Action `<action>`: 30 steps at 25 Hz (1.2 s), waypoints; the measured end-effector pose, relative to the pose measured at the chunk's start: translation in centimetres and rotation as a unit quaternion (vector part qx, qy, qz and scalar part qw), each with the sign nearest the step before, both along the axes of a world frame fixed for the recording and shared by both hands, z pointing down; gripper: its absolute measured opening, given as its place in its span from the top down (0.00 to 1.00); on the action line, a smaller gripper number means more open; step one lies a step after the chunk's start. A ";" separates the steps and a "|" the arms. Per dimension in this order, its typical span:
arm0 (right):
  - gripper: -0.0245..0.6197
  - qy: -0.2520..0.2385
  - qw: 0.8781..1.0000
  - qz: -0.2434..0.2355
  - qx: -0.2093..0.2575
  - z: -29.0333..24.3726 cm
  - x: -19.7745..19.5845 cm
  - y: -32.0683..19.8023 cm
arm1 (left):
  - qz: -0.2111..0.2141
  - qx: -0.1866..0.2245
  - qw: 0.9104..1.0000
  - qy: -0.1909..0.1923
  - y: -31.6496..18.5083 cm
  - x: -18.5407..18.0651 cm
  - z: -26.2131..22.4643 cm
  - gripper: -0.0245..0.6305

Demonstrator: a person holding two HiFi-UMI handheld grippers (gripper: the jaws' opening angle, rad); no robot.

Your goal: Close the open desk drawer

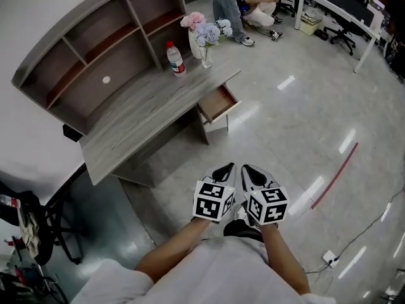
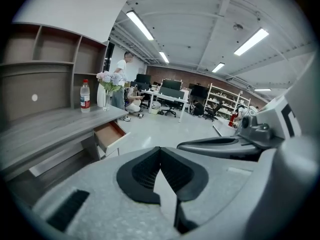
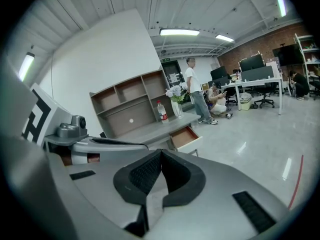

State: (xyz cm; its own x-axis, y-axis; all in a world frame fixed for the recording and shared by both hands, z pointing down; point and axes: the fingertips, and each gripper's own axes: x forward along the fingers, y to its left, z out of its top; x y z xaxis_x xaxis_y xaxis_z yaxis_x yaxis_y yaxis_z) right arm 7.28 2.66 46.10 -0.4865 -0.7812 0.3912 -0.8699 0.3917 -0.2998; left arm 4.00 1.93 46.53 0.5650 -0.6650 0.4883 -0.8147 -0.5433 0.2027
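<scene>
L gripper (image 1: pixel 228 167) and R gripper (image 1: pixel 248 168) sit side by side, low centre of head view. Both have jaws pressed together w/ nothing betw. them, and each gripper's own view shows the pads meeting at the tips. Both point up-frame toward the desk, well apart from it.

Drawer (image 1: pixel 218 103) is open, at the right end of the desk, just under the front edge of the tabletop (image 1: pixel 145 109). Its long axis runs straight out from the desk front, square to that edge. In head view it points lower right, pale front panel at the outer end, brown inside facing up. Seems abt half out, tho the angle is steep. Inner end is tucked under the tabletop lip.

Room: bare grey floor (image 1: pixel 285 125) lies betw. grippers and drawer front, and off the drawer's right side. Left of the drawer is the desk's recessed lower panel. Red line (image 1: pixel 334 175) on the floor lies right of the grippers, well off the drawer.

On the tabletop near the drawer end stand a water bottle (image 1: pixel 175 59) and a vase of flowers (image 1: pixel 204 40), both back from the front edge, by the shelf unit (image 1: pixel 95 68). People (image 1: pixel 224 2) are beyond the desk's far end.
</scene>
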 end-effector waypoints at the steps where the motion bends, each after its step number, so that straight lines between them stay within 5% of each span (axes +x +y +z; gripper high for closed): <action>1: 0.96 -0.001 1.000 -0.004 -0.002 0.1 0.5 -0.7 | -0.003 -0.001 1.000 -0.001 -0.7 0.5 0.0 0.96; 18: 0.96 -0.031 0.997 -0.064 -0.014 0.3 2.9 -8.1 | -0.062 0.001 0.998 -0.031 -7.9 2.5 -0.7 0.96; 30: 0.96 -0.034 0.997 -0.049 -0.043 3.3 1.2 -13.3 | -0.053 -0.020 0.998 -0.026 -13.4 0.4 1.9 0.96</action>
State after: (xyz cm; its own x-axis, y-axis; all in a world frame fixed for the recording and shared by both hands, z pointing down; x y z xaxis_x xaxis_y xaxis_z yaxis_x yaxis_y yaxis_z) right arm 8.51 -10.68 49.40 -0.5869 -0.6936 0.4176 -0.8051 0.4449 -0.3924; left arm 4.44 -11.48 48.40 0.4656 -0.6995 0.5421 -0.8771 -0.4462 0.1776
